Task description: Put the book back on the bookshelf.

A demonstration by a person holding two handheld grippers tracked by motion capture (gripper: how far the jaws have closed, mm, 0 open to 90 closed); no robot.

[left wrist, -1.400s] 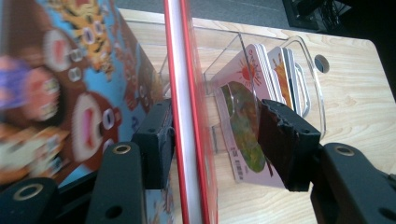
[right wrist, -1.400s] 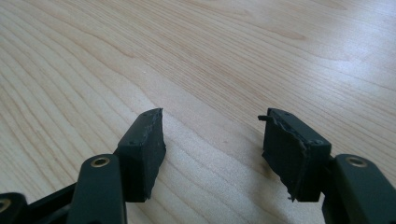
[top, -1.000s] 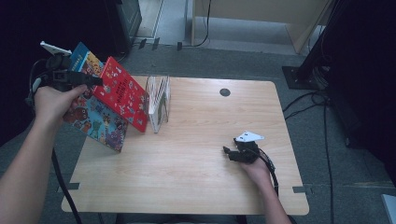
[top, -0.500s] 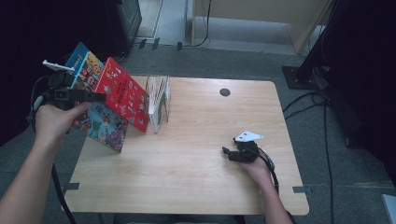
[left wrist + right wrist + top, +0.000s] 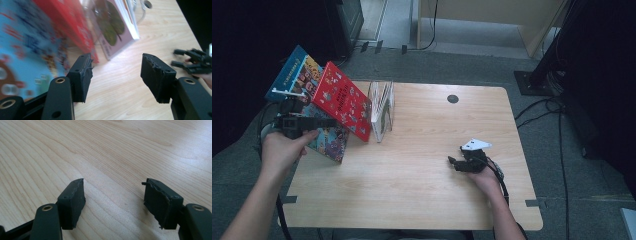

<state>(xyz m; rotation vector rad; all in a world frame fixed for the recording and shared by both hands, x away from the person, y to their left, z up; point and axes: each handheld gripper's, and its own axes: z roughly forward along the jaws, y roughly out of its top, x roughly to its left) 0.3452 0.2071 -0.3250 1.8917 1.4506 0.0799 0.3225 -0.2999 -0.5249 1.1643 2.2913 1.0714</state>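
Red book leans on clear rack; L gripper released, nothing betw jaws. Approach edge-on, clamp w/o tipping. R gripper released, idle.

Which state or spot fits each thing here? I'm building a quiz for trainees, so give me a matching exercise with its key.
Things:
1. red book
2. blue book
3. left claw
4. right claw

Descriptions:
A. farthest left, behind the other leaning books
B. open, over bare wood
C. leaning, nearest the clear book stand
D. open, pointed toward the books

Pairs: 1-C, 2-A, 3-D, 4-B
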